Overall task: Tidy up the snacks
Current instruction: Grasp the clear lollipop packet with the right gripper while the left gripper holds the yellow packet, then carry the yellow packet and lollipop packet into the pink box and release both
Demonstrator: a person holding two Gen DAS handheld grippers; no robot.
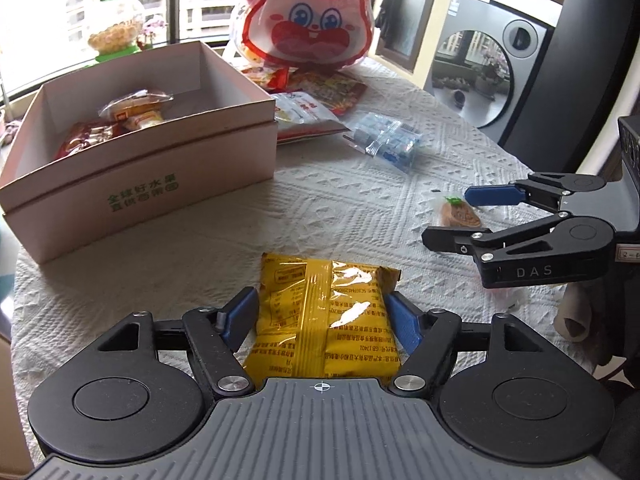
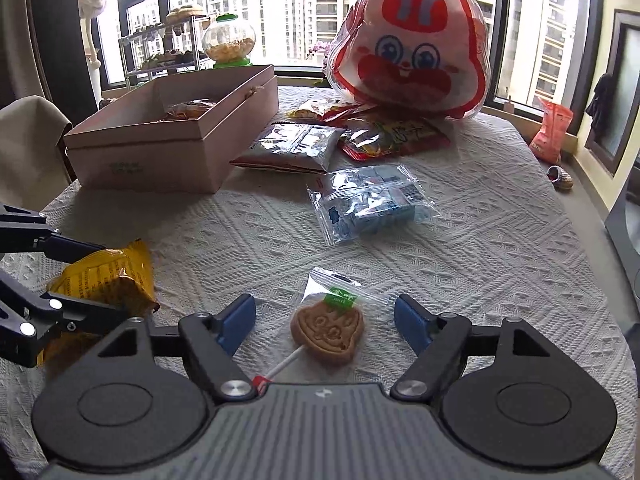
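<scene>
The left gripper stands wide over the table, a yellow packet lying between its blue pads. The left pad sits just beside the packet's edge and the right pad touches or nearly touches its other edge; whether either presses cannot be told, and the packet rests flat on the white cloth.

In the left wrist view the box sits at ten o'clock from the packet, open, with a few wrapped snacks inside. Bare cloth lies between packet and box. At twelve o'clock, far back, a rabbit-faced bag stands upright with red packets at its foot. A clear bag of blue sweets lies at one o'clock.

The right gripper is spread wide too, its pads apart on either side of a cookie lollipop in a clear wrapper, touching neither. The stick runs back toward the gripper's body. In the right wrist view the blue sweets lie at twelve o'clock, a silver packet beyond them at eleven, and the box at ten. The yellow packet lies at nine o'clock, held between the other gripper's fingers. A candy jar stands behind the box by the window.
</scene>
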